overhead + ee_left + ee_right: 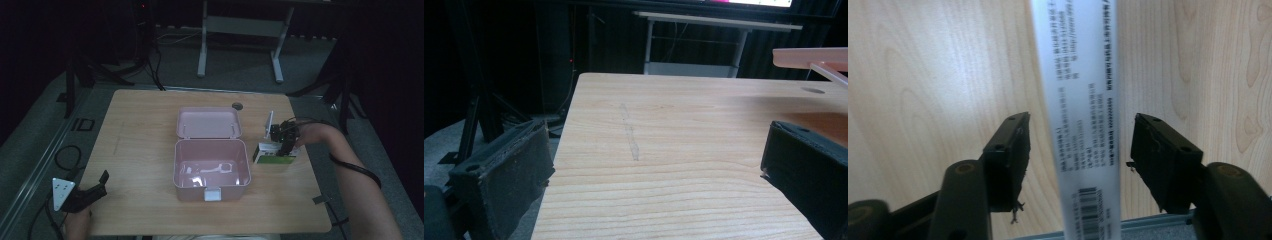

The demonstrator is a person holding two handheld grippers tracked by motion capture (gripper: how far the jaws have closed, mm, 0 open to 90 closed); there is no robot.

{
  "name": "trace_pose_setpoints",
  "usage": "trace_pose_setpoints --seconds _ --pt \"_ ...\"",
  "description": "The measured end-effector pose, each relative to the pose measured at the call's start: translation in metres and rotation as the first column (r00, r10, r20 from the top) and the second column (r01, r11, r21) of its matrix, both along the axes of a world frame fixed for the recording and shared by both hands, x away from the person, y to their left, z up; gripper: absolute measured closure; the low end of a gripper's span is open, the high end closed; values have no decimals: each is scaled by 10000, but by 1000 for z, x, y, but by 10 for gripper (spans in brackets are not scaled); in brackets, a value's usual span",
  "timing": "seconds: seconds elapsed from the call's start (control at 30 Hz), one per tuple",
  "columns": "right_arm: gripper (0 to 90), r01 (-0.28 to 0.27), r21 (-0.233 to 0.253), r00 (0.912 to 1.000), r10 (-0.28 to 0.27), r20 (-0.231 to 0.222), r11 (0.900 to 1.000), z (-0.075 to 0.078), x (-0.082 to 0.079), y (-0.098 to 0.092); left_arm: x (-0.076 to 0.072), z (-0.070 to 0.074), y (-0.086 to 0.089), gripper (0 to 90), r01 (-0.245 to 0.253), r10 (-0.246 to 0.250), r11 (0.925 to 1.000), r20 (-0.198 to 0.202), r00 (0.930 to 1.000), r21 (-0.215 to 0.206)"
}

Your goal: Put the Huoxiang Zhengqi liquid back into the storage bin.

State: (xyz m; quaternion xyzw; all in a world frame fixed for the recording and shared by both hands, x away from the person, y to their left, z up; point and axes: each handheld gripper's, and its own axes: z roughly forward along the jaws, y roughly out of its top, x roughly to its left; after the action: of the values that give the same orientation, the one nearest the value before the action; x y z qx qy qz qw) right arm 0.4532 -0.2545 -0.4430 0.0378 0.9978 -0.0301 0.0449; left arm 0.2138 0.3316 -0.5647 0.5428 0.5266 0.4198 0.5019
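An open pink storage box [176, 165] stands mid-table, its lid [208, 122] laid back behind it; the lid's edge [809, 56] shows at the upper right of the left gripper view. A small white and green carton [270, 156] lies to the right of the box. My right gripper [286, 145] is over it, pointing down. In the right gripper view the carton's narrow printed face [1078, 75] runs between the open jaws of my right gripper [1081, 125], with a gap on each side. My left gripper [101, 184] rests open at the table's near left corner, and bare wood lies between the jaws of my left gripper [657, 135].
A round cable hole [237, 105] sits in the tabletop [140, 130] behind the lid. A white desk frame [240, 30] stands on the floor beyond the table. Cables [65, 155] lie on the floor at the left.
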Motion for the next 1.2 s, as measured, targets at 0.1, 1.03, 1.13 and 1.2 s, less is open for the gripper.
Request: trace_pose_setpoints --seconds 0.1,1.03,1.13,1.2 --pt "464 -15 -188 9999 12 -141 9998 -5 4 0 0 0 0 2 -12 12 10000 -16 10000 6" --pt "611 -142 -512 9970 102 -770 9986 -26 6 4 0 0 0 2 -21 21 10000 -10 10000 -14" --pt "617 -272 -517 9967 232 -772 9983 -25 5 4 0 0 0 2 -23 23 10000 3 10000 -31" --pt "618 -257 -537 9967 215 -783 9982 -25 5 4 0 0 0 2 -19 19 10000 -3 10000 -32"
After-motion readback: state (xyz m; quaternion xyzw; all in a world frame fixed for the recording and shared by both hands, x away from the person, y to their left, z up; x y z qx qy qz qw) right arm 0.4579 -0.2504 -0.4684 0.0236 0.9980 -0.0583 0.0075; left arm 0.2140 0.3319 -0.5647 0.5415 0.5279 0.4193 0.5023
